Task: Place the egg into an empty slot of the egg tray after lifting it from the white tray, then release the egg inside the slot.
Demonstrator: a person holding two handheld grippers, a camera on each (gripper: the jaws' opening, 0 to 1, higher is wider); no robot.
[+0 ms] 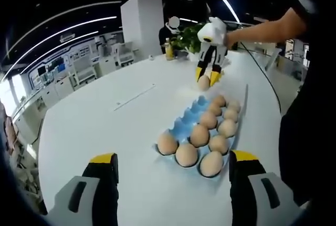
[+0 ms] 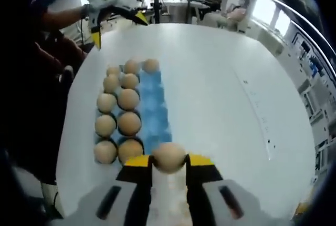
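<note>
So, right yellow-tipped gripper (image 2: 169, 160) clamped on the round tan egg (image 2: 169, 156), hovering at 6 o'clock off the blue egg tray (image 2: 155, 111), presumably lined up for the empty column; left gripper (image 1: 173, 165) gaping wide, idle.

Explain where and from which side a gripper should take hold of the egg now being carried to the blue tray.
Grip the egg across its middle, one jaw on each side, as the right gripper does now. Its smooth curve gives the widest bearing there. Coming from above seems best, since that leaves its underside free to settle into an empty slot of the tray.
</note>
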